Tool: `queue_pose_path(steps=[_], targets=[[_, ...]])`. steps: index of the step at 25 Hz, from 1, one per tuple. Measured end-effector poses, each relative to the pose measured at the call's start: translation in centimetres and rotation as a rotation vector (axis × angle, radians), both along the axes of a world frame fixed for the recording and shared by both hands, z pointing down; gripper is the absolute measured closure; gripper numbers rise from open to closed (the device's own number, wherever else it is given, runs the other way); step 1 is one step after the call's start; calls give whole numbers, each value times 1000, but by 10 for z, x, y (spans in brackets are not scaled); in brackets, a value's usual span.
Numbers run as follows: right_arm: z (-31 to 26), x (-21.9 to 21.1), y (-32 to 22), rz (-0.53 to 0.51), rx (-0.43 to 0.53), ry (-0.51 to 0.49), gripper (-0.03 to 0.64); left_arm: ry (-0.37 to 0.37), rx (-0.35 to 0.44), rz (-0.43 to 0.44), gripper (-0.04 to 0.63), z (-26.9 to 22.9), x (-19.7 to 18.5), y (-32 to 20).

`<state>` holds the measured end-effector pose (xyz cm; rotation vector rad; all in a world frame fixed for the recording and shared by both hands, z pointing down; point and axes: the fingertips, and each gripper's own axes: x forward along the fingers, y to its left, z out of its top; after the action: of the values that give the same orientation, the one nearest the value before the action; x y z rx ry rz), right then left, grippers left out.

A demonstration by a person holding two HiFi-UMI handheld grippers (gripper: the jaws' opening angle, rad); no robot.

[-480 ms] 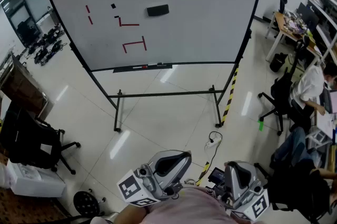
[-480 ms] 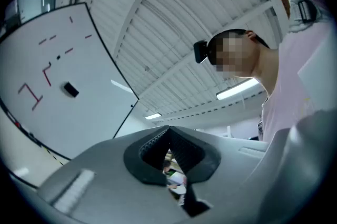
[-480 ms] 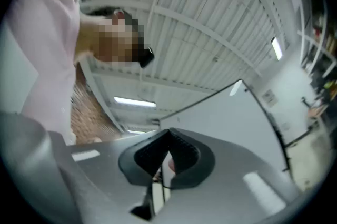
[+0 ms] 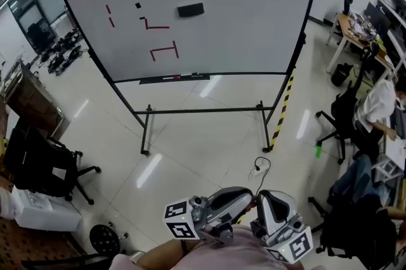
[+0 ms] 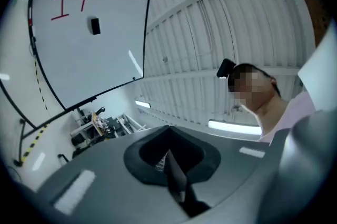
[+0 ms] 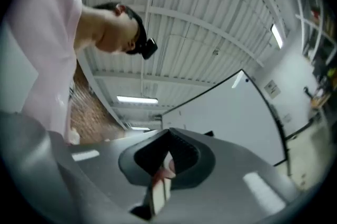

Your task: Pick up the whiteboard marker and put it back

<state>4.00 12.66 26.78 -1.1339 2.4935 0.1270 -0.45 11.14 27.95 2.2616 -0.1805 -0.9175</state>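
Glossy-tiled office, desks along the right side, whiteboard [image 4: 254, 21] on a stand well ahead. Whiteboard marker [image 4: 170, 78], probably the red sliver: flat in the tray [image 4: 149, 80] at the board's lower edge, long axis along that edge, far ahead and slightly left of both grippers. Left gripper [image 4: 246, 194] and right gripper [image 4: 269, 196]: jaws pressed together, nothing pinched, tucked by the chest. Left marginally nearer, by judgement. Only red strokes on the board; no readable words or brands.

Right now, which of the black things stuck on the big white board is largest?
The black rectangular block, probably an eraser, near the middle of the white board. The small black square left of it is far smaller.
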Motion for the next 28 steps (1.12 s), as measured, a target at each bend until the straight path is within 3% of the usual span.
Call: queue_pose_path(steps=[2, 3, 6, 10, 13, 18, 20, 24, 27, 28], targets=[[24, 19, -13, 118, -50, 160, 612, -5, -4, -84, 591, 4, -6, -7], [30, 28, -15, 145, -65, 195, 612, -63, 22, -167, 591, 7, -9, -12], [39, 52, -13, 161, -100, 180, 612, -320, 133, -414, 591, 19, -19, -23], [57, 63, -24, 171, -160, 199, 612, -565, 165, -633, 591, 44, -30, -30], [61, 60, -30, 174, -148, 212, 612, -667, 174, -691, 591, 62, -32, -30], [59, 61, -37, 152, -132, 222, 612, -680, 176, -733, 591, 63, -35, -41], [62, 63, -47, 142, -153, 204, 612, -724, 198, -789, 591, 61, -45, -54], [71, 59, -77, 120, -191, 190, 612, -940, 351, -892, 587, 65, -72, -93], [76, 52, -104, 107, -191, 205, 612, -1110, 409, -836, 453, 90, -98, -148], [77, 51, -114, 110, -193, 211, 612, -1156, 422, -849, 453, 96, -111, -171]])
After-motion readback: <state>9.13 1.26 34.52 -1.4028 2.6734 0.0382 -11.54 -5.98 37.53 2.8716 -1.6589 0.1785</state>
